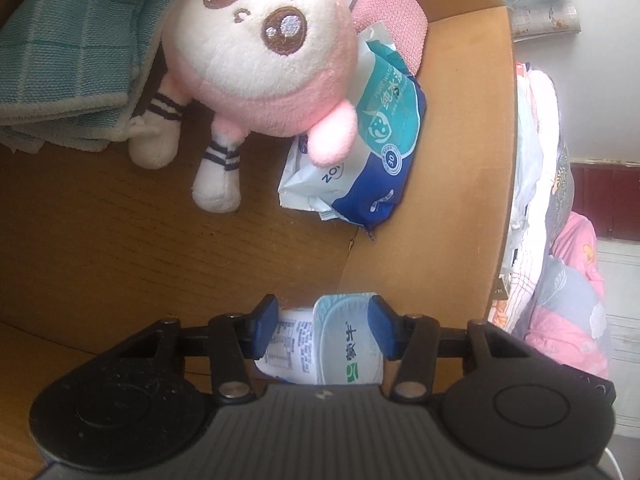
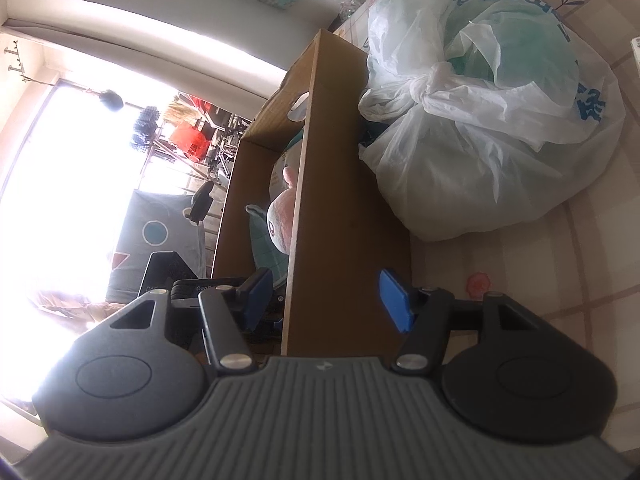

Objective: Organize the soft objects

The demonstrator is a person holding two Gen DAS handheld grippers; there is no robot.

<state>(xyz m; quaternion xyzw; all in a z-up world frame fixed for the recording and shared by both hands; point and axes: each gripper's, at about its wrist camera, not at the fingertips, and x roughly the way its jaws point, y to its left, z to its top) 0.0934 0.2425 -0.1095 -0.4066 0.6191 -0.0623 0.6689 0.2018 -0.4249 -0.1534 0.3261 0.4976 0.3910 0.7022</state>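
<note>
Between the blue fingers of the left gripper [image 1: 322, 330] sits a soft white pouch [image 1: 320, 346], clamped on both sides and held over the floor of the box [image 1: 120, 240]. Farther in lie a wipes pack [image 1: 360, 148], a plush doll [image 1: 260, 56] overlapping it, and a folded teal towel [image 1: 68, 48] at left. Right gripper [image 2: 326, 300]: parted wide and holding nothing, straddling the box wall [image 2: 340, 200]; a knotted plastic bag [image 2: 480, 112] lies beyond.

Pink and white plush toy [image 1: 260, 48] with brown embroidered eyes and navy-striped legs, teal checked towel [image 1: 76, 40], blue, teal and white wipes pack [image 1: 372, 152], brown cardboard box [image 1: 120, 240], blue-padded black gripper [image 1: 320, 332]
</note>
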